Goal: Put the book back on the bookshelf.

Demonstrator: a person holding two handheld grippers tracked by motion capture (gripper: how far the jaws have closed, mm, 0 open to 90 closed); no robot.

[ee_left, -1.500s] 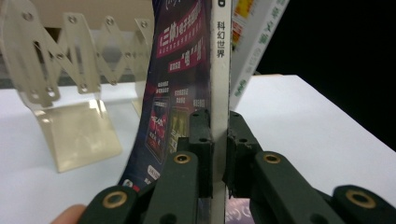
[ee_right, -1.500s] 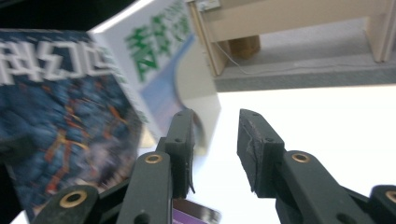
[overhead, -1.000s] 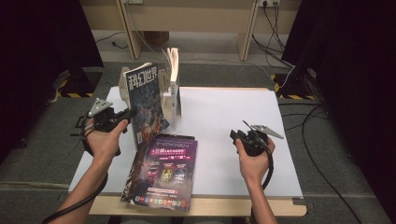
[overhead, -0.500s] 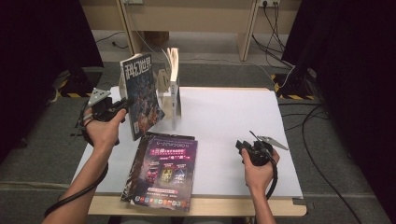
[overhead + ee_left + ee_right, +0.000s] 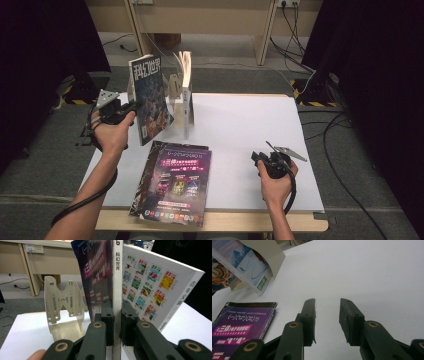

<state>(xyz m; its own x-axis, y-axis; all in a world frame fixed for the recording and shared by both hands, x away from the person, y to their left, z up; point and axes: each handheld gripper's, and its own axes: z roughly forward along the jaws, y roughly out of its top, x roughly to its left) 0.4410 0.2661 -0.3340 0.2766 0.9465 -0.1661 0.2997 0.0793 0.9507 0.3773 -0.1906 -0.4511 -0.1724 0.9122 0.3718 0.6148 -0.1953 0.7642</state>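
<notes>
Glossy paper catches the light where the left gripper (image 5: 116,113) holds a thin dark-covered magazine with a white spine (image 5: 148,97) upright in the air, above the far left corner of the white table (image 5: 250,130). In the left gripper view, its black fingers (image 5: 108,315) are pressed together on the bottom of the white spine (image 5: 117,290), one on each side, with the magazine's purple-and-blue cover rising to the left of the spine.

Just beside the held magazine, towards the table's middle, a thick white-covered book with rows of small colourful pictures on its cover (image 5: 155,290) stands on edge near the far edge of the table. A cream metal bookend with cut-out struts (image 5: 63,305) stands on the table just behind the two, at the far left part of the table.

Two more glossy purple-covered magazines (image 5: 175,182) lie flat in a stack near the front edge of the table, left of the middle, their lower end reaching over that edge.

The right gripper (image 5: 272,161) is low over the table near the front right part, well apart from the stack and the standing book. In the right gripper view its black fingers (image 5: 309,315) stand partly open with nothing between them, bare white table showing in the gap. A cable (image 5: 90,200) trails from the left gripper along the person's forearm.
</notes>
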